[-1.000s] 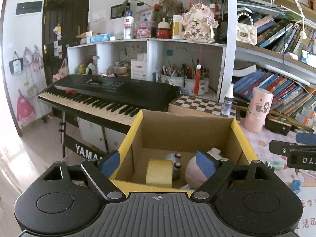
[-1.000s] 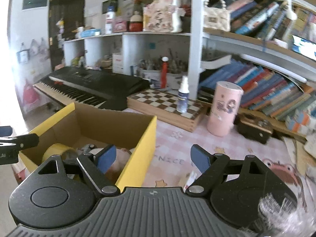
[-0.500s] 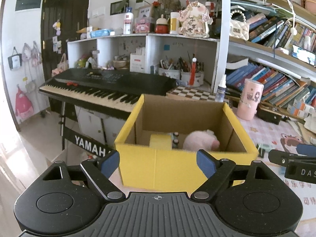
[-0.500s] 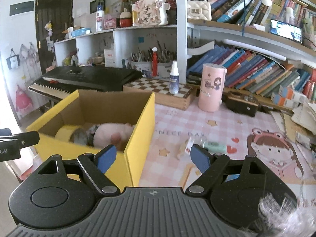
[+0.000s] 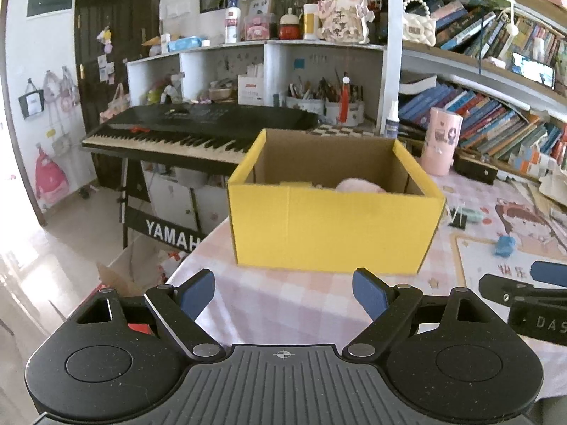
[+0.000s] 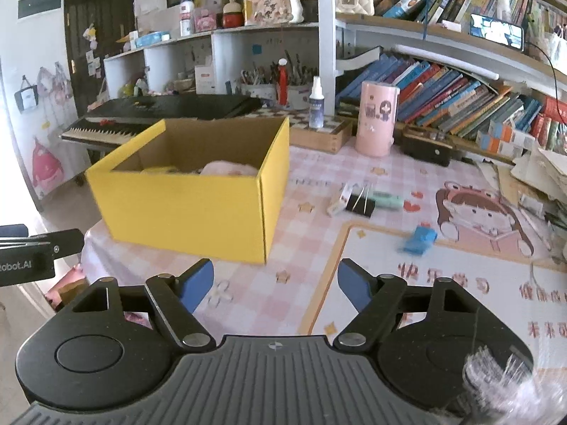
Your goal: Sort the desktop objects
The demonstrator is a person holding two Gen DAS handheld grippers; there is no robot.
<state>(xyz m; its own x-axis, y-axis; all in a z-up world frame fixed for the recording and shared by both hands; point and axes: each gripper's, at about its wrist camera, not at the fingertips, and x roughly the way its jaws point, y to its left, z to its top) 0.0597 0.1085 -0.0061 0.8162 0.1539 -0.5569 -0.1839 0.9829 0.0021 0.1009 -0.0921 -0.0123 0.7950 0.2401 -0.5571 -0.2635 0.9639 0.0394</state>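
Note:
A yellow cardboard box (image 5: 333,226) (image 6: 191,209) stands on the checked pink tablecloth (image 6: 283,283), with a pink plush toy (image 6: 230,169) and a yellow item (image 6: 159,169) inside. My left gripper (image 5: 283,295) is open and empty, well short of the box's front wall. My right gripper (image 6: 274,285) is empty with its jaws closing, near the box's right front corner. On the cloth to the right lie a black binder clip (image 6: 359,203), a green tube (image 6: 388,200), a small white item (image 6: 336,203) and a blue eraser (image 6: 418,239) (image 5: 505,246).
A black keyboard (image 5: 198,127) on a stand is behind and left of the box, past the table edge. A pink cylinder (image 6: 375,118), a spray bottle (image 6: 316,106), a chessboard box (image 6: 319,134) and rows of books (image 6: 460,102) stand at the back. Papers (image 6: 542,173) pile at the right.
Both grippers have drawn back from over the box, so its outer front wall now shows and the items inside are mostly hidden. The right fingers have narrowed slightly.

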